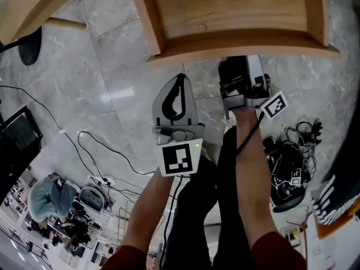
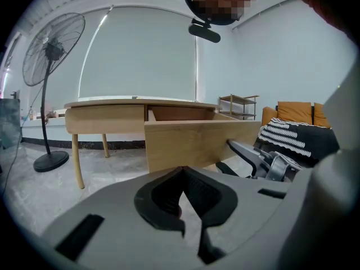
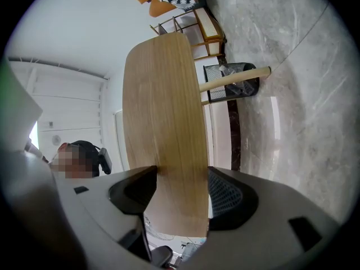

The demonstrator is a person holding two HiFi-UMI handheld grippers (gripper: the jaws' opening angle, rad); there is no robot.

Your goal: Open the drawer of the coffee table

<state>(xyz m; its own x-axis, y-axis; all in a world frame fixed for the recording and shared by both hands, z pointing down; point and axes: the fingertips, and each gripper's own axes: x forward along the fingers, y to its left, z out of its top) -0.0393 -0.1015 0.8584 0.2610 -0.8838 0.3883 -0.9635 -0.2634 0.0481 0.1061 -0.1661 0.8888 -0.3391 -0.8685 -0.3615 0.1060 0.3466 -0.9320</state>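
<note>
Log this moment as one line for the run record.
drawer: pulled out of coffee table | right gripper: shut on drawer front | left gripper: shut, empty, short of drawer

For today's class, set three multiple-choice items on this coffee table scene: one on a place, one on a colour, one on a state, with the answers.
1. Where is the right hand-held gripper clamped? A. drawer front B. table leg C. cable
2. What colour is the floor fan? A. white B. black C. red
3. The drawer is: A. shut B. removed C. pulled out
Answers: A, the wooden panel fills its jaws; B, its cage and stand are dark; C, its box juts from the coffee table.
</note>
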